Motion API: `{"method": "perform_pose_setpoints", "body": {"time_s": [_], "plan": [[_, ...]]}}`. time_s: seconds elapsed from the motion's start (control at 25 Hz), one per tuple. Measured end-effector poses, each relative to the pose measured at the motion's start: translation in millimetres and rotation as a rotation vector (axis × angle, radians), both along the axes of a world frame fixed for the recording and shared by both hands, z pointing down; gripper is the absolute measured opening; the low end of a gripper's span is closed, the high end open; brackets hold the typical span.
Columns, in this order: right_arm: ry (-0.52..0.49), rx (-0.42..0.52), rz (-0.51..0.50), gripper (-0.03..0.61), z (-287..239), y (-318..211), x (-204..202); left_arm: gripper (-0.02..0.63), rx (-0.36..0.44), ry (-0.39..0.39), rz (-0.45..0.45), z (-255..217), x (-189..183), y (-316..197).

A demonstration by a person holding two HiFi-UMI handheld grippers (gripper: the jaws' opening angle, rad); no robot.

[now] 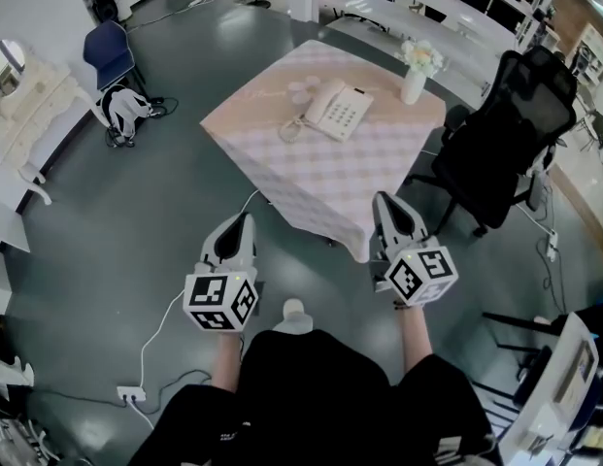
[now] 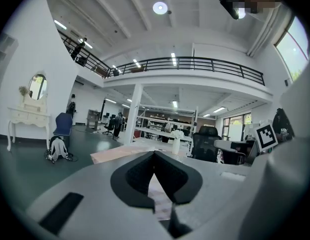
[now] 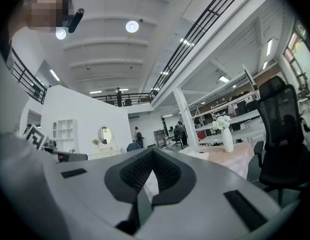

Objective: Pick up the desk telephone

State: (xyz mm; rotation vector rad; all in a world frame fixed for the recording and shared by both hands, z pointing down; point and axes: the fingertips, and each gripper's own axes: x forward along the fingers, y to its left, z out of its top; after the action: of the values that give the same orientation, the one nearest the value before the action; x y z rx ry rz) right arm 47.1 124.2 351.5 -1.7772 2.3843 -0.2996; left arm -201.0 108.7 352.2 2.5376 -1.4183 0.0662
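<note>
A white desk telephone (image 1: 335, 110) with a coiled cord lies on a small table (image 1: 311, 178) covered by a pink checked cloth, ahead of me in the head view. My left gripper (image 1: 245, 223) is held over the floor short of the table's near-left edge, jaws shut and empty. My right gripper (image 1: 384, 202) hangs beside the cloth's near corner, also shut with nothing in it. In the left gripper view the left gripper (image 2: 155, 154) points level at the table (image 2: 112, 154). The right gripper (image 3: 152, 151) aims the same way, the table (image 3: 229, 156) to its right.
A white vase of flowers (image 1: 418, 71) stands at the table's far right corner. A black office chair (image 1: 505, 134) sits right of the table. A blue chair (image 1: 112, 51) and a bag (image 1: 126, 110) are at the left, near a white dresser (image 1: 29, 105). A cable with a power strip (image 1: 131, 393) runs over the floor.
</note>
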Motion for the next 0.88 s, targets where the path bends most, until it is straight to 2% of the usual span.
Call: {"method": "perform_pose_setpoints", "body": {"time_s": [0.36,0.88], "plan": [[0.002,-0.006,0.027,-0.009,4.0,-49.8,-6.5,-0.002,-0.012,0.011,0.054,8.1,1.5,-60.5],[-0.016,-0.05,0.093,-0.009,21.7,-92.0,-5.7,-0.002,-0.027,-0.001,0.131,19.0,16.5,-112.6]]}}
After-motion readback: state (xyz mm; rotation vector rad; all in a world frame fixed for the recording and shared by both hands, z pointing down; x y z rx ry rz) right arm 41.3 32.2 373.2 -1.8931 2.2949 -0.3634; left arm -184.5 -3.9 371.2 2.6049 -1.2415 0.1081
